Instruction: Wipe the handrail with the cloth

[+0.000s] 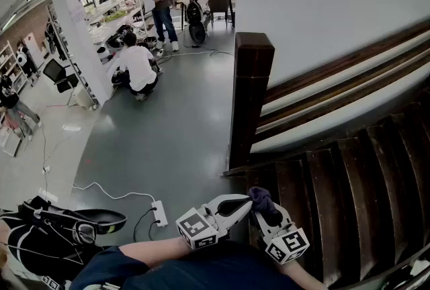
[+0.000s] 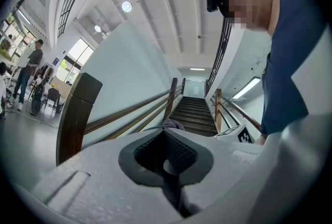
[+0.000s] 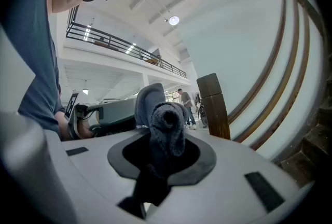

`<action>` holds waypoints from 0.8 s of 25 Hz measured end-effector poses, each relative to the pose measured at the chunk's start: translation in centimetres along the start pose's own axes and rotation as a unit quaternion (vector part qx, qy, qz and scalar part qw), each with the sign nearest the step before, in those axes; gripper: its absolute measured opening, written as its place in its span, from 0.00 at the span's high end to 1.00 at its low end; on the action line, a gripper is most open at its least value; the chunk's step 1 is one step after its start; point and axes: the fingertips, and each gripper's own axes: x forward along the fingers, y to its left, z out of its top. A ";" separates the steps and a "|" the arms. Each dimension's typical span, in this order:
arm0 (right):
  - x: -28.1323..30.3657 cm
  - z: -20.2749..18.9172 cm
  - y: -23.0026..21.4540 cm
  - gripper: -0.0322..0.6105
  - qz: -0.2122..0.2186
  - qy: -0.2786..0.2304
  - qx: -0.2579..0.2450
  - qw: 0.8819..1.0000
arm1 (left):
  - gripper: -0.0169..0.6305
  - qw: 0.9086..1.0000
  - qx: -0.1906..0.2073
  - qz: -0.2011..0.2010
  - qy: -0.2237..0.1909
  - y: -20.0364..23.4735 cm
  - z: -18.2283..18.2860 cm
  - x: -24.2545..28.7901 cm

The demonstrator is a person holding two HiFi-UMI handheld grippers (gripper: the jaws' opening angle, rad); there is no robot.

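Closest to the person, low in the head view, the two grippers sit side by side at the foot of the staircase, tips almost meeting. The right gripper (image 1: 268,214) is clamped on the dark grey cloth (image 1: 261,199); in the right gripper view its jaws (image 3: 158,141) pinch the lower part of the cloth (image 3: 166,123), which stands up out of them in a rolled bunch. The left gripper (image 1: 243,203) has its jaws together with nothing between them; in the left gripper view the ribbed pads (image 2: 166,137) meet and a bit of the cloth (image 2: 174,124) shows just beyond the tips. To the right of the grippers the dark wooden stairs (image 1: 363,195) climb away. A white power strip (image 1: 160,213) with its cable lies on the grey floor (image 1: 181,127) to their left. Beyond the grippers stands the dark square newel post (image 1: 250,101), and from it the wooden handrail (image 1: 349,57) slopes up along the pale wall, apart from the cloth. Farther off across the floor, a person in a white top (image 1: 138,67) crouches, and behind them a person in a grey top (image 1: 161,7) stands near shelving.
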 end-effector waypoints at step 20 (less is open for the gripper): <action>-0.3 -0.3 -4.1 0.80 0.005 -0.007 0.010 1.000 | 0.97 1.000 -0.001 0.010 0.007 1.0 -1.7 3.4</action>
